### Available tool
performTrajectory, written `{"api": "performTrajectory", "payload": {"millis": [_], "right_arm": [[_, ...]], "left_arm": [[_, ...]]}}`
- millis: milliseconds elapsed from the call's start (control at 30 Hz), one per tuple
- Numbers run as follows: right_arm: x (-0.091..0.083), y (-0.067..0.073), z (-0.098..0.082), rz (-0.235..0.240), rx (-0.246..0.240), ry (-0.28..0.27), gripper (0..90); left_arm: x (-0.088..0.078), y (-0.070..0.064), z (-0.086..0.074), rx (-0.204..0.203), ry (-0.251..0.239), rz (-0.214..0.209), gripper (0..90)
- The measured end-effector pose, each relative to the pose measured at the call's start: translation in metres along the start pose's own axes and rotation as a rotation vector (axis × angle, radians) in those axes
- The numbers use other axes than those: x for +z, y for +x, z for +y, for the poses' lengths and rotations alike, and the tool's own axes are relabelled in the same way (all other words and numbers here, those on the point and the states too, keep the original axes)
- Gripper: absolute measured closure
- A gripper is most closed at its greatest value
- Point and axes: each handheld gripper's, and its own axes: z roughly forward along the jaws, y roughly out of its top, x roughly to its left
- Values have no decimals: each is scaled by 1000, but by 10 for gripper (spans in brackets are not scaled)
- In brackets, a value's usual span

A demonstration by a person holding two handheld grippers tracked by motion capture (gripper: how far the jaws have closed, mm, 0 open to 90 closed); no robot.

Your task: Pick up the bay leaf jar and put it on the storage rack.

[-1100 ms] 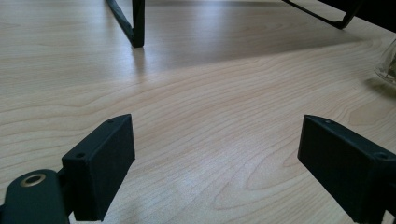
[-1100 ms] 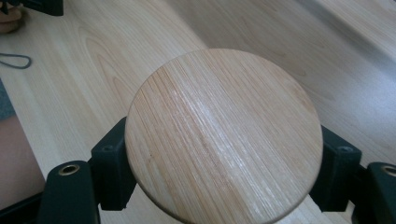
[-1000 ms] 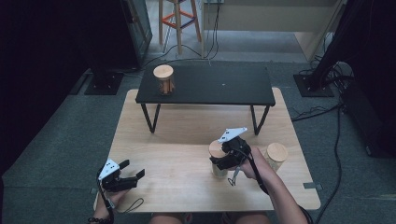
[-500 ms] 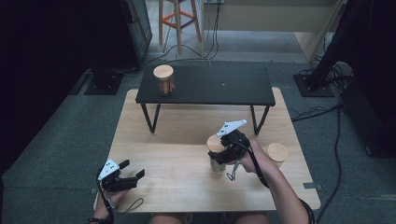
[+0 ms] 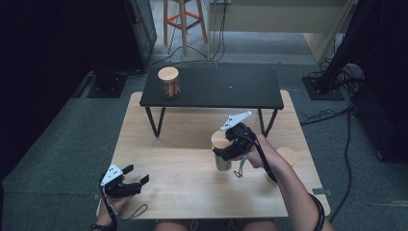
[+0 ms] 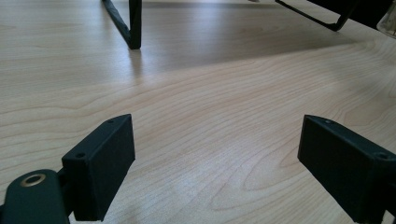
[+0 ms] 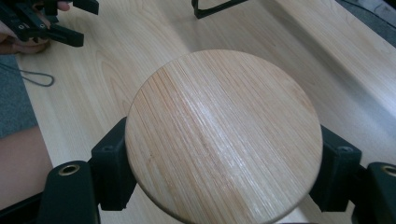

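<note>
My right gripper [image 5: 227,151] is shut on a jar with a round wooden lid [image 5: 221,163], held above the light wooden table [image 5: 183,192] right of its middle. In the right gripper view the lid [image 7: 224,135] sits between the two black jaws, which press on the jar just under it from both sides. My left gripper [image 5: 137,175] rests near the table's front left corner, its jaws wide apart. Between them, in the left gripper view [image 6: 215,168], there is only bare wood.
A low black table [image 5: 226,89] stands across the back of the wooden one, with a second lidded jar [image 5: 169,82] at its left end. A third jar [image 5: 287,156] stands beside my right forearm. Cables lie on the floor at the right.
My right gripper has risen with the jar and drifted a little toward the black table. The left gripper has stayed where it was.
</note>
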Motion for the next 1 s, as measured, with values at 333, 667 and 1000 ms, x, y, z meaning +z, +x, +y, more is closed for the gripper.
{"api": "performTrajectory", "payload": {"millis": [333, 667, 1000], "right_arm": [[-9, -13, 26, 31, -32, 14, 245], [-11, -22, 54, 57, -73, 23, 245], [-19, -33, 86, 70, -98, 27, 246]], "left_arm": [[-1, 2, -1, -7, -5, -9, 112], [0, 4, 1, 4, 7, -19, 112], [1, 4, 3, 5, 18, -21, 112]]}}
